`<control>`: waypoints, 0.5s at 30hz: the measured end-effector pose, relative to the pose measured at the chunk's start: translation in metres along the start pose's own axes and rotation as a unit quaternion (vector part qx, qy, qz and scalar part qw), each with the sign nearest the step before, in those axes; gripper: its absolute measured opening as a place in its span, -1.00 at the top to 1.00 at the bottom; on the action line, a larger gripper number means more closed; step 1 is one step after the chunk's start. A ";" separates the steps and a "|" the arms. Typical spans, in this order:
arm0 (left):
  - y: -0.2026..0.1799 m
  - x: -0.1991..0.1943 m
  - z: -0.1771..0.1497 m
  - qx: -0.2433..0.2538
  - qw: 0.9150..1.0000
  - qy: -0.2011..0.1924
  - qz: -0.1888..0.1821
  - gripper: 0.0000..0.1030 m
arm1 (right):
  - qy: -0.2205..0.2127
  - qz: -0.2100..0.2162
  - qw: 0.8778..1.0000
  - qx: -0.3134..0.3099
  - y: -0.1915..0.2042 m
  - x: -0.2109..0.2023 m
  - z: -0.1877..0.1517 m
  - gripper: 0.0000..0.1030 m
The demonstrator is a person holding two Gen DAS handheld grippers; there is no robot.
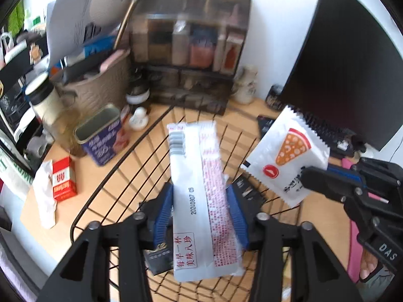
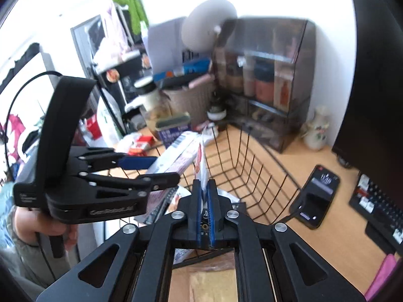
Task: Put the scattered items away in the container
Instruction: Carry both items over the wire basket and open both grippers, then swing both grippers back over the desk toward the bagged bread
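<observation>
The left gripper (image 1: 200, 192) has its jaws apart, and a long white sachet (image 1: 191, 161) with red print lies lengthwise between the blue pads. The pads sit along its two long edges; no squeeze shows in it, and it is blurred. The sachet hangs over the black wire basket (image 1: 100, 191), the container for the task. A dark sachet (image 1: 157, 254) lies on the basket's floor below the left pad.

Just to the right, the right gripper (image 2: 204, 185) has its jaws together, clamped on a corner of a white sachet with a pizza slice printed on it (image 1: 284, 156). This one is held above the basket's right rim. From the right wrist view it shows only as a thin white edge standing up between the pads.

The basket stands on a wooden surface (image 1: 63, 226). A small red box (image 1: 63, 178) lies on the surface left of the basket, beside crumpled white wrapping. Farther back is a blue open tin (image 1: 100, 138). On the right side a phone (image 2: 314, 196) lies flat near the basket, with a black keyboard (image 2: 377, 209) beyond it.

At the back, against the wall, stand a brown woven bin (image 1: 100, 85), a smoked-plastic organiser (image 1: 191, 50) full of bottles, a pale vase (image 2: 316, 128) and a dark monitor (image 1: 340, 63).
</observation>
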State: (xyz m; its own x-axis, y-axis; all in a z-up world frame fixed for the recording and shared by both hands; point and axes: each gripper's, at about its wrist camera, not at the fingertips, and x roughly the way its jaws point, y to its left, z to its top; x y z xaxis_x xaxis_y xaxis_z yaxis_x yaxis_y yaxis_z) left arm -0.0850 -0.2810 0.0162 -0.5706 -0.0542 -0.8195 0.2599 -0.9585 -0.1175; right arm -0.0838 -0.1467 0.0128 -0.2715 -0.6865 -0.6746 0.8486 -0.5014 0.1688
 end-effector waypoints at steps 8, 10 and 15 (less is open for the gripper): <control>-0.019 -0.018 -0.014 0.021 0.999 -0.008 -0.024 -0.41 | -0.006 -0.037 0.998 0.045 -0.024 -0.034 -0.020 0.11; -0.032 -0.031 -0.025 0.039 0.999 -0.008 -0.032 -0.41 | -0.014 -0.070 0.997 0.029 -0.021 -0.052 -0.033 -0.23; -0.060 -0.063 -0.073 0.078 0.996 -0.006 -0.044 -0.44 | 0.030 -0.110 0.993 0.002 -0.011 -0.068 -0.082 -0.48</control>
State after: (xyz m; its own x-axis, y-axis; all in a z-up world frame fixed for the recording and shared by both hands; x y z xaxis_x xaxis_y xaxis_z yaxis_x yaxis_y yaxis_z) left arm -0.0079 -0.1992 0.0337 -0.5957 0.0284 -0.8027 0.0847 -0.9916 -0.0979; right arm -0.0379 -0.0516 -0.0021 -0.4219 -0.5272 -0.7376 0.7699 -0.6380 0.0157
